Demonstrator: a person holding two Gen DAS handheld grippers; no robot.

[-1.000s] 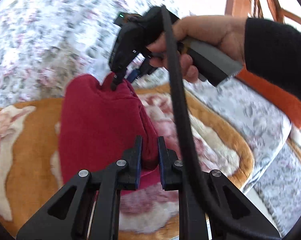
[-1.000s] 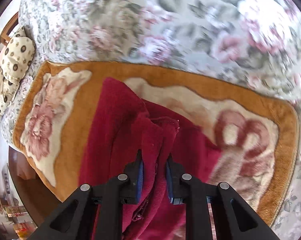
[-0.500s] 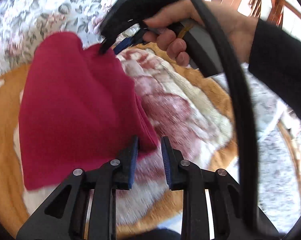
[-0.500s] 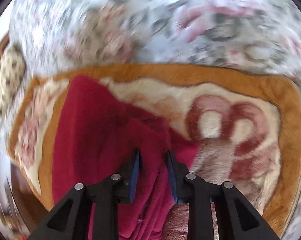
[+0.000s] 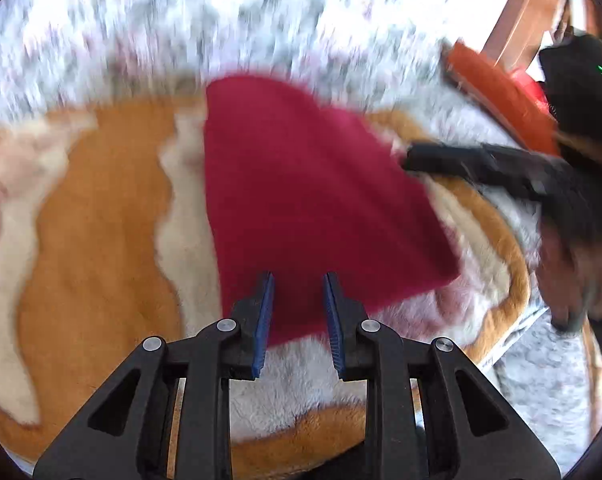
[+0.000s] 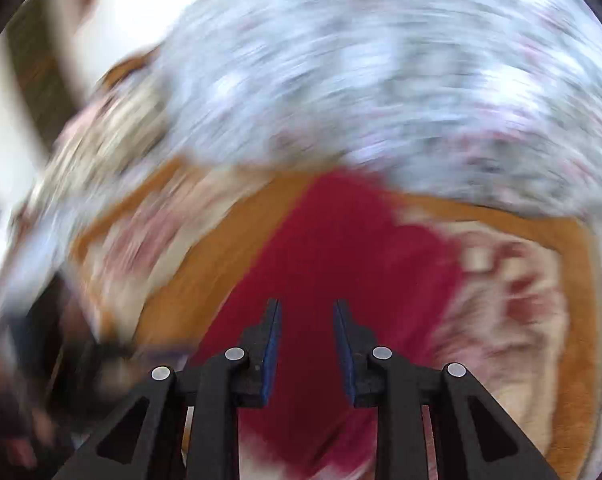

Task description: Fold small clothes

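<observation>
A dark red fleece garment (image 5: 301,192) lies folded flat on an orange and cream plush blanket (image 5: 101,216). My left gripper (image 5: 297,280) is open and empty, its blue pads over the garment's near edge. My right gripper (image 6: 307,306) is open and empty over the red garment (image 6: 341,260). In the left wrist view the right gripper (image 5: 411,160) shows at the garment's right edge, held by a hand, with nothing seen in it. Both views are blurred by motion.
The blanket (image 6: 221,256) lies on a grey floral bedspread (image 5: 261,16). An orange cushion (image 5: 497,92) and a wooden chair frame (image 5: 517,12) stand at the right. A patterned pillow (image 6: 113,128) lies at the left of the right wrist view.
Both grippers have let go of the red garment and opened. The garment has dropped flat onto the blanket. The right gripper has drawn back to the garment's right edge.
</observation>
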